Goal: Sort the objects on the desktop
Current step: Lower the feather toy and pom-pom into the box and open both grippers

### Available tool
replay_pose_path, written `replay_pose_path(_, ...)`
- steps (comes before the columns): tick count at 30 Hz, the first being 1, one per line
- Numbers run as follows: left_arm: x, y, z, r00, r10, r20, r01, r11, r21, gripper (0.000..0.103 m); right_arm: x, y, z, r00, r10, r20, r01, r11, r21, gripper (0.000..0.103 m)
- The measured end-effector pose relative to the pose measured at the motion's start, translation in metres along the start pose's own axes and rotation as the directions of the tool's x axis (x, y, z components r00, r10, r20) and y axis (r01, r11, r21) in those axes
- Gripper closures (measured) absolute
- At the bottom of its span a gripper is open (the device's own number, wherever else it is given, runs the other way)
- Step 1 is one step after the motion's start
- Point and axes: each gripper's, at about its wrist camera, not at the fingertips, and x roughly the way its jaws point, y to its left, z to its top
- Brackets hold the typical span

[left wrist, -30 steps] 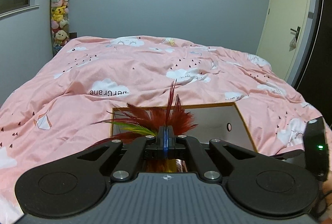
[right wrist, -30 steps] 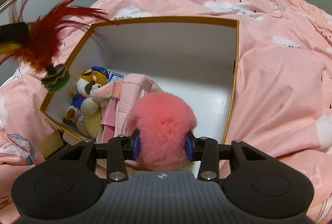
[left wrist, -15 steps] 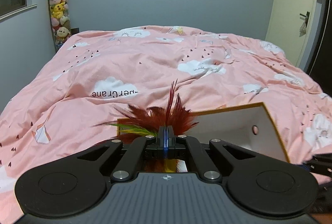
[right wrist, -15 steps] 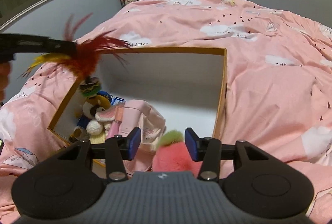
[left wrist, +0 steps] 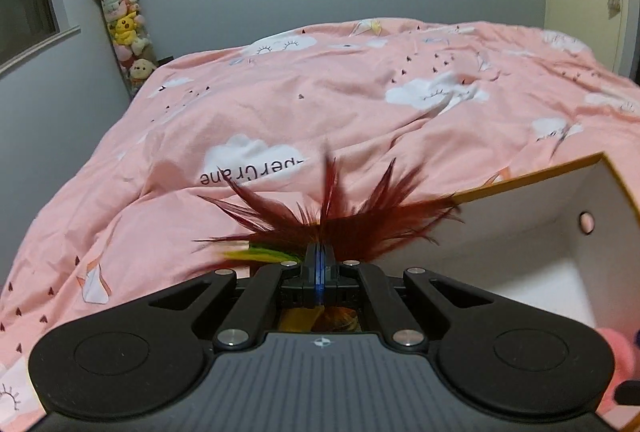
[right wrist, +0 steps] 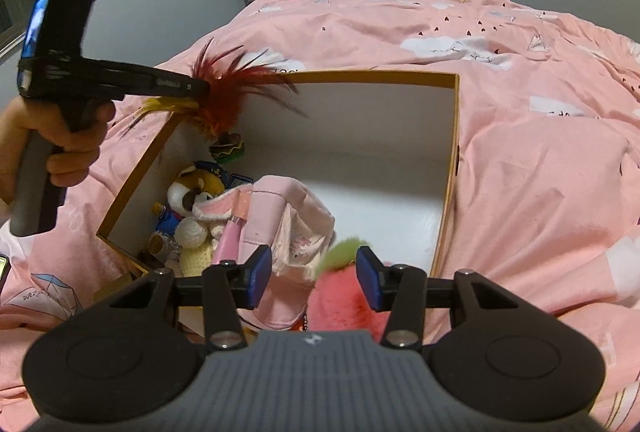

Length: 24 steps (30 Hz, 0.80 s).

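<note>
An open cardboard box point(right wrist: 376, 73) with a white inside lies on the bed; its far wall point(left wrist: 520, 232) shows in the left wrist view. My left gripper point(left wrist: 319, 260) is shut on a red feather toy point(left wrist: 340, 220) with yellow and green feathers. In the right wrist view the feather toy point(right wrist: 224, 92) hangs over the box's left corner, and a small burger-shaped piece point(right wrist: 227, 149) dangles under it. My right gripper point(right wrist: 314, 268) stands open above a pink plush ball point(right wrist: 344, 308) with a green tuft, which lies in the box's near end.
Inside the box, on the left, lie a plush tiger point(right wrist: 196, 192), a crocheted bunny point(right wrist: 196, 236) and a pink cap point(right wrist: 288, 216). A rumpled pink duvet point(right wrist: 540, 152) surrounds the box. A tube of plush toys point(left wrist: 120, 28) stands in the corner by the window.
My right gripper opened and let go of the pink plush ball, which now lies in the box. The left gripper carried the feather toy right and down, over the box's left corner.
</note>
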Motion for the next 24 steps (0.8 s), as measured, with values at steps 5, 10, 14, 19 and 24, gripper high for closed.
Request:
replay_pose_path(5, 0.008, -0.007, -0.007, 0.998, 0.054, -0.015, -0.052, 0.996, 0.070, 0.103, 0.005, -0.004, -0.001, 1.000, -0.005, -0.010, 0.005, 1.000, 0.019, 0.053)
replay_pose_path(10, 0.014, -0.007, -0.015, 0.998, 0.036, -0.046, -0.033, 0.997, 0.065, 0.103, 0.009, -0.006, -0.003, 1.000, -0.010, -0.011, 0.010, 1.000, 0.017, 0.054)
replay_pose_path(14, 0.010, -0.002, -0.017, 0.998, 0.032, -0.049, -0.030, 0.998, 0.049, 0.103, 0.009, -0.006, -0.004, 1.000, -0.014, -0.009, 0.014, 1.000, 0.009, 0.054)
replay_pose_path(19, -0.010, 0.012, -0.015, 0.999, 0.000, -0.035, -0.001, 1.000, -0.029, 0.102, 0.007, -0.005, -0.006, 1.000, -0.013, -0.010, 0.013, 1.000, 0.015, 0.054)
replay_pose_path(24, -0.039, 0.019, -0.018, 0.999, -0.007, -0.033, 0.004, 0.996, -0.086, 0.101, 0.002, -0.001, -0.007, 1.000, -0.007, 0.003, 0.007, 1.000, 0.020, 0.054)
